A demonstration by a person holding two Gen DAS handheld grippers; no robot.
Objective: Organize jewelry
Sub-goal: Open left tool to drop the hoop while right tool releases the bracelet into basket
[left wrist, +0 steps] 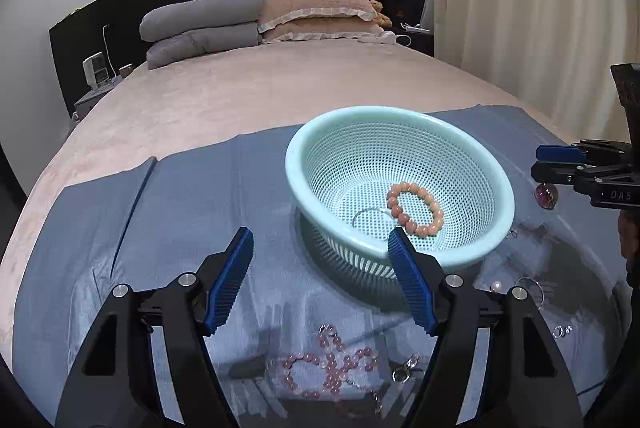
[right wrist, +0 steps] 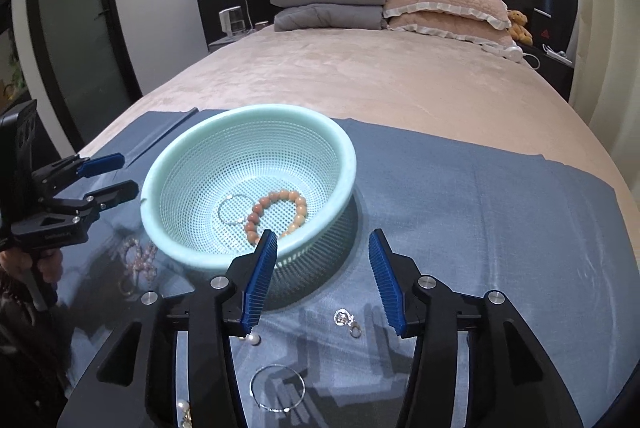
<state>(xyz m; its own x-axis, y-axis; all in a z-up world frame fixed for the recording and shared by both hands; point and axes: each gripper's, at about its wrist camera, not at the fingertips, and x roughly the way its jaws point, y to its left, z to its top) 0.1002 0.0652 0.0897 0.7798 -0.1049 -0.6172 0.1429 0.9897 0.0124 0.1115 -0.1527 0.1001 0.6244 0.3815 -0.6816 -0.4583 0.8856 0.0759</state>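
Where dark reflections fall, pink bead strand [left wrist: 328, 368] blurred behind left hand-held gripper [left wrist: 320, 248].

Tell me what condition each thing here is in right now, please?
Left tool: open, holding nothing, above the pink necklace.
Right tool: open, holding nothing.
Basket: upright on the blue cloth, holding two pieces.
Orange bead bracelet: lying in the basket.
Thin silver hoop: in the basket, beside the bracelet.
Pink necklace: bunched on the cloth, outside the basket.
Large silver hoop: flat on the cloth.
Pearl: loose on the cloth.
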